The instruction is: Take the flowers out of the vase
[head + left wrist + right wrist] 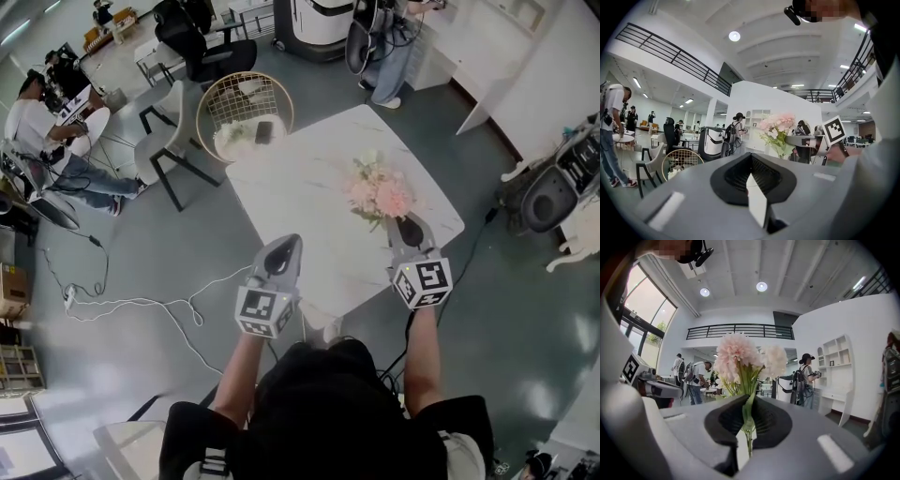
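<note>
A bunch of pink and cream flowers (379,192) stands at the right side of the white marble table (300,178). Its blossoms hide the vase in the head view. My right gripper (404,225) points level into the greenery just under the blossoms. In the right gripper view its jaws (749,401) are closed, with one green flower stem (748,434) running down the line where they meet, and the blossoms (738,355) rise just above. My left gripper (287,244) hovers over the table's near edge, left of the flowers, shut and empty (750,159).
A round wire basket chair (246,112) and grey chairs (169,131) stand beyond the table's far left corner. White cables (141,305) lie on the floor to the left. People stand and sit in the background. From the left gripper view, the flowers (777,125) sit ahead to the right.
</note>
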Demonstrator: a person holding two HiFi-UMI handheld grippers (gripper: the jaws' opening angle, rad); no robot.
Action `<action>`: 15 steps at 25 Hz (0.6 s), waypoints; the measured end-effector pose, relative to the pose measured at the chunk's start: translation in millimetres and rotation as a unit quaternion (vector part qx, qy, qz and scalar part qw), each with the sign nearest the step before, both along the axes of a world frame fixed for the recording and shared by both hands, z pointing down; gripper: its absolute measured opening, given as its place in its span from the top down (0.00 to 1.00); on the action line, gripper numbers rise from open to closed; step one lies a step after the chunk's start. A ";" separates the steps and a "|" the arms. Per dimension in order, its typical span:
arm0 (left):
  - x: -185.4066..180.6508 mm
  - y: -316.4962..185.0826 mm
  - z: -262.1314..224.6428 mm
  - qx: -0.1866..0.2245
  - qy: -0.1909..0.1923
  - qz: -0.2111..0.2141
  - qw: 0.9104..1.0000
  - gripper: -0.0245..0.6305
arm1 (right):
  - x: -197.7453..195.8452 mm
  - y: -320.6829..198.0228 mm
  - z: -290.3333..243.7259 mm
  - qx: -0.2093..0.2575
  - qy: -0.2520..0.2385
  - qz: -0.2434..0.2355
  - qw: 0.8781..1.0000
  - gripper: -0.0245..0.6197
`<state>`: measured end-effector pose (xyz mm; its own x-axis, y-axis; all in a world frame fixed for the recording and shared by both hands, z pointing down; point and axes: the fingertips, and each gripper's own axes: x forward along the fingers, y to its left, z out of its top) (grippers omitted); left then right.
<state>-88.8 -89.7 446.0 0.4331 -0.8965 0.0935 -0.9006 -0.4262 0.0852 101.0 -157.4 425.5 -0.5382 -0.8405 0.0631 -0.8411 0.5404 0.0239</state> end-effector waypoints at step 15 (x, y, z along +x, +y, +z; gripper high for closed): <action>-16.4 63.6 -5.8 0.003 0.006 0.024 1.000 0.95 | -5.1 94.3 10.4 -0.012 0.001 0.032 0.999 0.94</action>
